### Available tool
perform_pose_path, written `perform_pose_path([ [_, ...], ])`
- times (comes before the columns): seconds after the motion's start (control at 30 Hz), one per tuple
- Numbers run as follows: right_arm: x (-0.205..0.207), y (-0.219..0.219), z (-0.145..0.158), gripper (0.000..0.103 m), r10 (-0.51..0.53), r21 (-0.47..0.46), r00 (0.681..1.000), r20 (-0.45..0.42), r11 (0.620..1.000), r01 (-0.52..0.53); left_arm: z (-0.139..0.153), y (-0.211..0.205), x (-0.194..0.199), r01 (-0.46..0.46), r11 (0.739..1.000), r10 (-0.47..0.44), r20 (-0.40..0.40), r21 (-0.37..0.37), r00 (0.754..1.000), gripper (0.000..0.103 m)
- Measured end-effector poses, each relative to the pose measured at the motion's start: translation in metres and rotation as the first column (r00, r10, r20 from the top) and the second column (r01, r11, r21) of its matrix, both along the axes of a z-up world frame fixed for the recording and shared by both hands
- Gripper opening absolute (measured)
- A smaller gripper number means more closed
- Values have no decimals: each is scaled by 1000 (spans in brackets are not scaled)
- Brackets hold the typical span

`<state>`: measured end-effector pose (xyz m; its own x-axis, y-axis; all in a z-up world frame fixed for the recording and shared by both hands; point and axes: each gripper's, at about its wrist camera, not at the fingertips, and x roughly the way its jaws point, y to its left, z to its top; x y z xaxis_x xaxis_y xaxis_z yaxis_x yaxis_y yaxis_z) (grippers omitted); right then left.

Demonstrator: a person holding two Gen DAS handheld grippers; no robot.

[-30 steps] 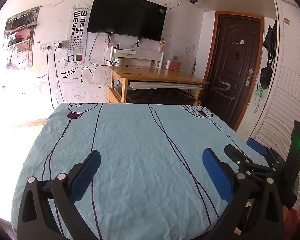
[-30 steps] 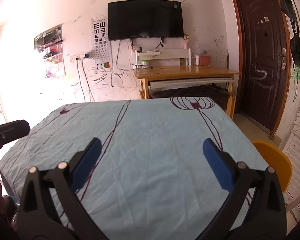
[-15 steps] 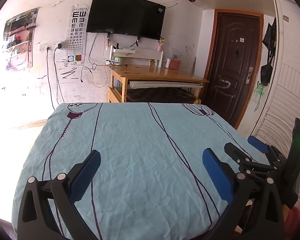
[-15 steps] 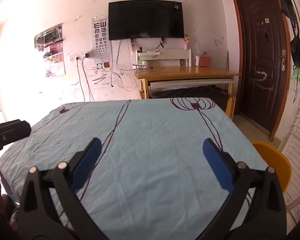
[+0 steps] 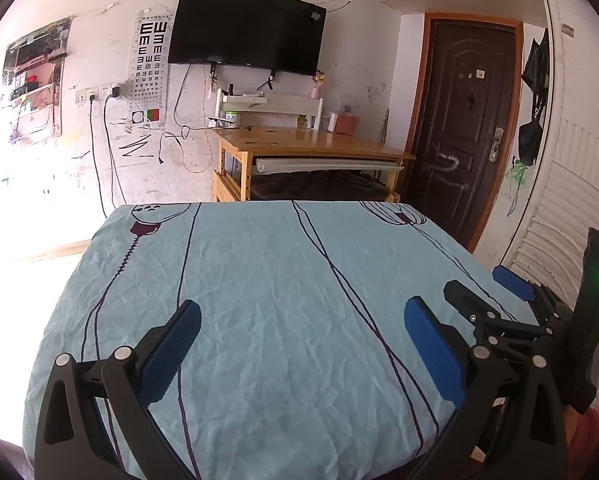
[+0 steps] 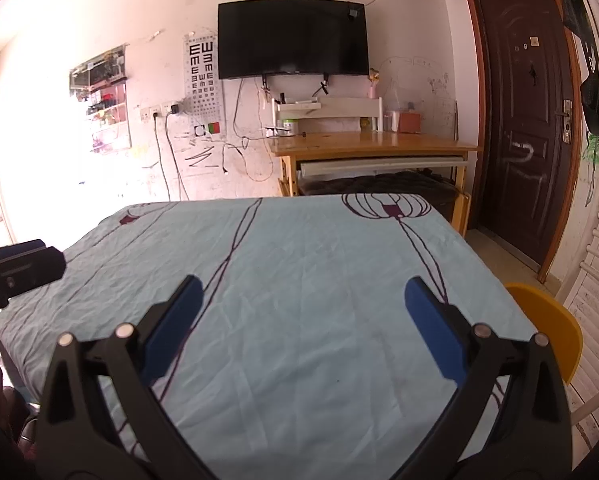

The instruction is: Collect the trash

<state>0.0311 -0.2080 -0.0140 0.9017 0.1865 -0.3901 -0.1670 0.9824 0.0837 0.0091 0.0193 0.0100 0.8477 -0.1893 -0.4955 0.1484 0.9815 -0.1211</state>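
My left gripper [image 5: 299,344] and right gripper [image 6: 299,316] both stay spread wide and empty over the blue tablecloth [image 5: 259,280]; nothing has shifted.

Light-blue tablecloth [image 5: 259,280], wall television [image 5: 245,28], wooden desk [image 5: 311,146], yellow chair [image 6: 547,328].

A table [image 5: 259,280] wears a wrinkled light-blue cloth [image 6: 319,280] with dark purple lantern line drawings.
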Motion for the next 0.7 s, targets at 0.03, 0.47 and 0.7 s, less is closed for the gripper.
perform_pose_path([
  [0.03,0,0,0,97,0,-1,1000,0,1000,0,0,0,0,0,1000,0,0,0,1000,96],
  [0.47,0,1,1,97,2,-2,1000,-1,1000,-2,-4,1,2,-10,999,11,-18,37,1000,96],
  [0.7,0,0,1,97,3,-1,1000,1,1000,-3,-6,-1,4,17,1000,-16,-52,23,999,96],
])
